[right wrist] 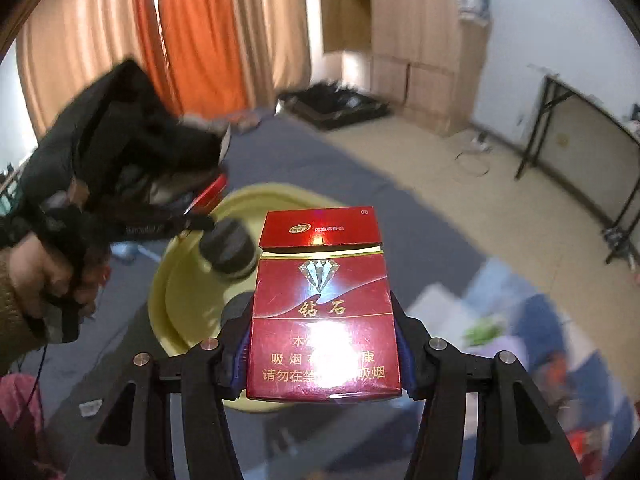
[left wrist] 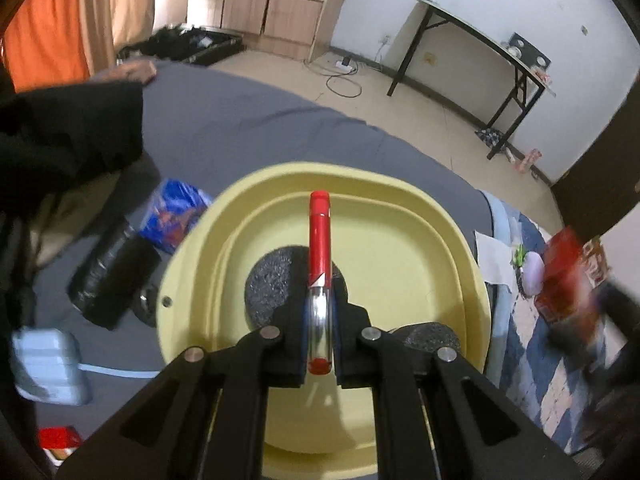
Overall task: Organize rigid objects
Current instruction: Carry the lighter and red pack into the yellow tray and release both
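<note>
Glossy red cigarette pack [right wrist: 324,308], shiny red-and-chrome lighter [left wrist: 319,280], matt yellow plastic basin [left wrist: 420,248], grey cloth sheet [left wrist: 248,120].

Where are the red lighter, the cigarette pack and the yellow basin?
Red lighter [left wrist: 319,240], left wrist view, on its red body.
Cigarette pack [right wrist: 323,312], right wrist view, front face.
Yellow basin [left wrist: 400,240], left wrist view, bare inner floor.

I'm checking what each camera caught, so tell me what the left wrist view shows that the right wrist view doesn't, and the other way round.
Only the left wrist view shows the left gripper shut on a red pen, plus a black cylinder and a blue packet lying left of the tray.

Only the right wrist view shows the right gripper shut on a red cigarette pack, and the hand holding the other tool.

Both show the yellow tray on the grey bedsheet, with black round items in it.
</note>
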Demonstrator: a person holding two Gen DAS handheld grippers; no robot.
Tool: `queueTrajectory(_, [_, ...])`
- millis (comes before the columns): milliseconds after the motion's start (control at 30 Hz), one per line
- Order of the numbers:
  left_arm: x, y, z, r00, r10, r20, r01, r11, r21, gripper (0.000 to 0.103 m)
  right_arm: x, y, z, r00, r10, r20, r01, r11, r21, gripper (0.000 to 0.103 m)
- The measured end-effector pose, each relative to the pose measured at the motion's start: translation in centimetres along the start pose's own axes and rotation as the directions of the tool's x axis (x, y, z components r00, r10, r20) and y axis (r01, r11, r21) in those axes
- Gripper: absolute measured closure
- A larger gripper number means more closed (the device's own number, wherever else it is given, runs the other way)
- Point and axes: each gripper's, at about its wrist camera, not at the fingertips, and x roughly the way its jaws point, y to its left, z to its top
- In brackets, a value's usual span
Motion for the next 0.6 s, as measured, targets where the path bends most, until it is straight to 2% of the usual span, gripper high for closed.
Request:
queueTrajectory(100, [1.2,0.7,-0.5,1.000,-0.015,-0.024,0.015,1.000,-0.010,0.092,3.5,1.7,-0.6,0.999,0.025,-0.041,-0.026,0.999,-0.024,0.048])
queueTrajectory(167, [1.7,1.0,-0.8,1.000,-0.007,-0.021,0.007,1.000,-0.002,0.092,5.7,2.7,-1.0,0.997,0.020,-0.069,-0.023,0.999,-0.043,0.048])
queueTrajectory(200, [1.8,1.3,-0.9,1.000,-0.027,-0.011,0.027,1.000,-0.007,0.092,6.5,3.0,-1.0,0.997,0.024,-0.079,-0.028,0.999,-0.046,0.048])
queueTrajectory(333, [1.8,1.9,-0.7,0.998,-0.061,0.005,0.062,0.998,-0.017,0.092,8.8,3.8,-0.9,0.995,0.017,-0.099,-0.021,0.999,-0.047,0.048])
queueTrajectory(533, [1.6,1.4,-0.9,0.998,-0.040,0.039,0.038,0.999,0.039,0.091,10.0,4.9,-1.2,0.997,0.011,-0.081,-0.016,0.998,-0.060,0.048])
queueTrajectory(567, [1.5,1.3,-0.9,0.998,-0.039,0.044,0.037,0.998,0.045,0.087,10.1,5.1,-1.3,0.997,0.009,-0.079,-0.014,0.998,-0.066,0.047])
queueTrajectory(600, [1.5,1.1,-1.0,0.998,-0.044,0.047,0.042,0.998,0.052,0.078,10.1,5.4,-1.2,0.997,0.003,-0.077,-0.008,0.997,-0.076,0.047])
